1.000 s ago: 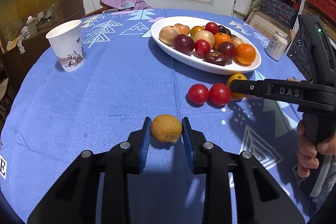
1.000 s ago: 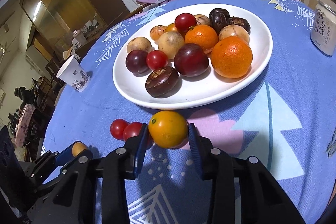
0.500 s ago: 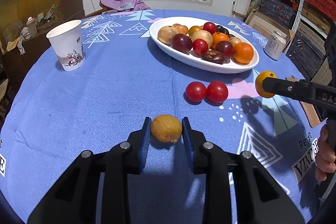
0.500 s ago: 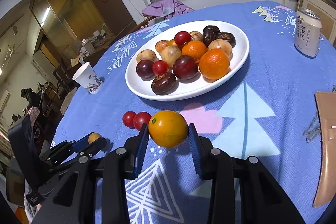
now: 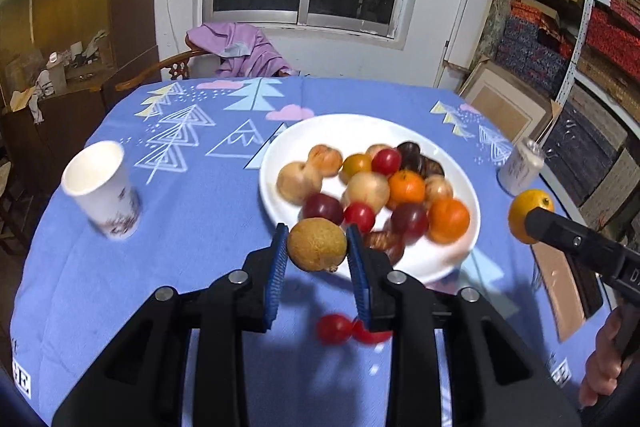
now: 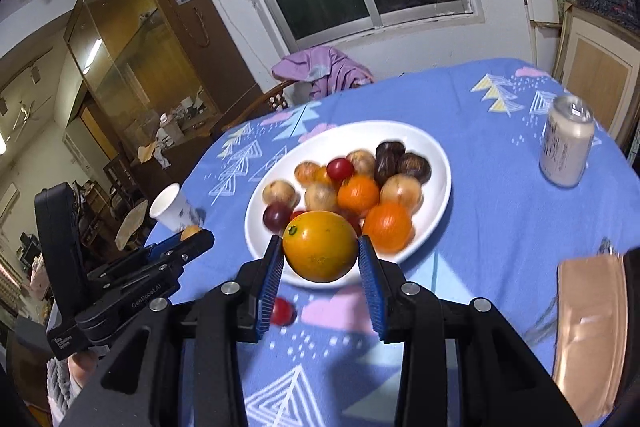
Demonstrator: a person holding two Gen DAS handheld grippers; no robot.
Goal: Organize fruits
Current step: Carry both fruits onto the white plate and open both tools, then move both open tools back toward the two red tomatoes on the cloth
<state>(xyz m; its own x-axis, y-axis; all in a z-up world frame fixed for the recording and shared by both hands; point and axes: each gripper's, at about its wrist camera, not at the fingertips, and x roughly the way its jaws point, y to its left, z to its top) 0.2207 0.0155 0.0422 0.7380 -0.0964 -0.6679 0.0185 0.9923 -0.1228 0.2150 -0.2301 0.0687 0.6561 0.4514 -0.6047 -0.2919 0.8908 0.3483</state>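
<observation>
My left gripper [image 5: 317, 247] is shut on a brownish-yellow round fruit [image 5: 317, 244] and holds it in the air just short of the near rim of the white oval plate [image 5: 348, 131]. My right gripper [image 6: 320, 253] is shut on a yellow-orange fruit [image 6: 320, 251] and holds it above the plate's near edge [image 6: 440, 163]; it also shows in the left wrist view [image 5: 530, 215]. The plate is heaped with several oranges, plums and tomatoes. Two red tomatoes [image 5: 340, 327] lie on the blue cloth below my left gripper; one shows in the right wrist view [image 6: 282, 311].
A paper cup [image 5: 102, 191] stands on the left of the table. A drink can [image 6: 566, 143] stands to the right of the plate. A tan flat object [image 6: 588, 319] lies near the right table edge. A chair with purple cloth [image 5: 236, 51] is behind the table.
Both grippers have lifted their fruits off the cloth and moved up toward the plate. The two tomatoes stay on the cloth, now beneath the grippers.
</observation>
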